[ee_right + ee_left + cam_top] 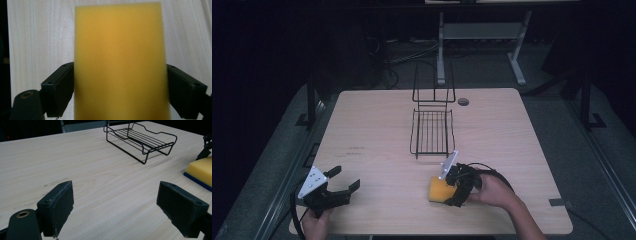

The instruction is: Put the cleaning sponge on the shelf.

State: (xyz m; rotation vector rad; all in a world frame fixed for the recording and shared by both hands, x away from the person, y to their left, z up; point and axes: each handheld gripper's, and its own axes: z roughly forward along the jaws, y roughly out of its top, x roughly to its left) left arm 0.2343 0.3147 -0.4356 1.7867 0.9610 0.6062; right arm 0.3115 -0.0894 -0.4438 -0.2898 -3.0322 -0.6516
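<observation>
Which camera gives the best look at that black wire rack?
The left gripper view: the wire rack appears close, with bars and raised rim distinct. The high view shows it smaller, mid-table. The right gripper view faces the yellow sponge.

Sponge [120, 62]: near end cut off by the bottom edge in the right gripper view; right part cropped in the left gripper view. Wire rack [140, 140]: far end cropped at top. Tabletop [377, 125] markings too small to read.

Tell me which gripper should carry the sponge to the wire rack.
Right. The right gripper already has its jaws against both sides of the yellow sponge, just near the wire rack. The left gripper is open, holding nothing, at the table's near-left corner.
</observation>
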